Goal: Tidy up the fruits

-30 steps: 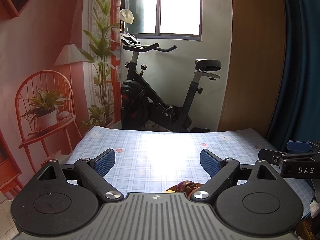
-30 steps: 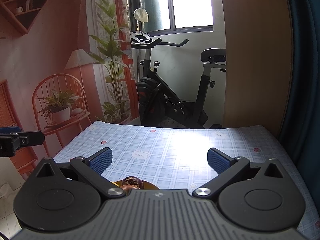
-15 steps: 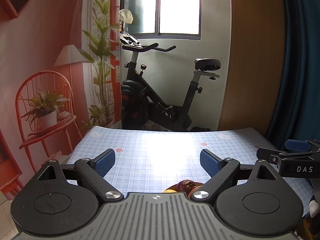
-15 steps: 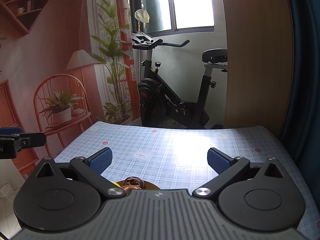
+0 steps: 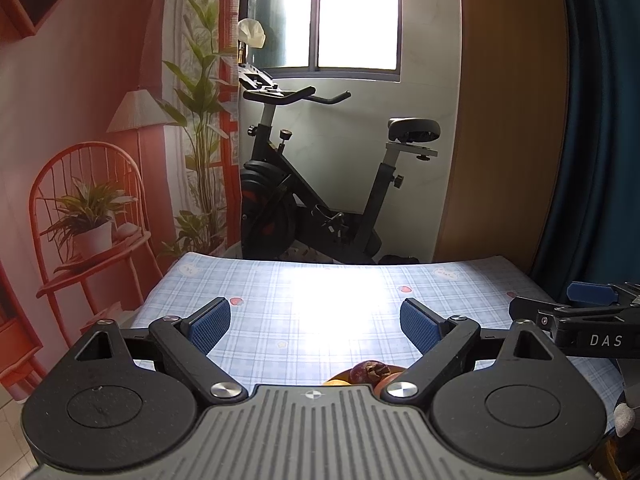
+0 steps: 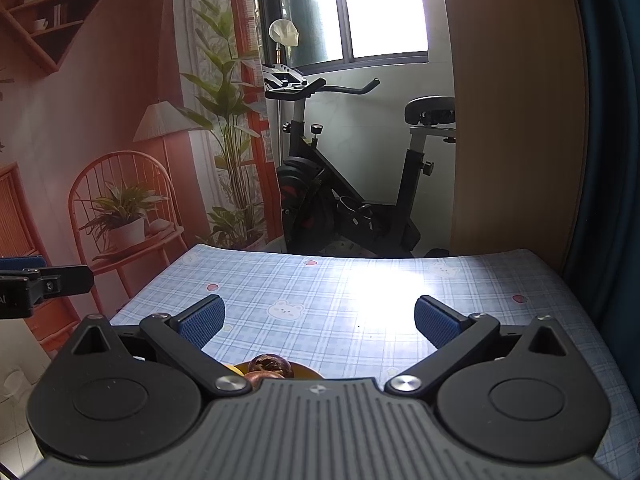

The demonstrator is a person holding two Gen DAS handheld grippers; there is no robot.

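An exercise bike (image 5: 320, 184) stood by the window beyond the far edge of a table covered in a blue plaid cloth (image 5: 328, 292), most of it bare and washed out by glare. Both tools hung above the near edge, side by side. The left gripper (image 5: 315, 324) had its blue pads spread wide with nothing between them; the right gripper (image 6: 318, 320) was spread just as wide and equally empty. The fruits sat low, just under the tools' bodies: a dark, wrinkled-topped fruit (image 5: 370, 371) on an orange dish (image 6: 304, 371), with a sliver of yellow fruit (image 6: 234, 368) beside it. Most of that pile was hidden. The likely trouble was a blind descent: with the dish tucked beneath the housings, a pad might strike its rim and tip it, or nudge a round fruit off toward the table edge.
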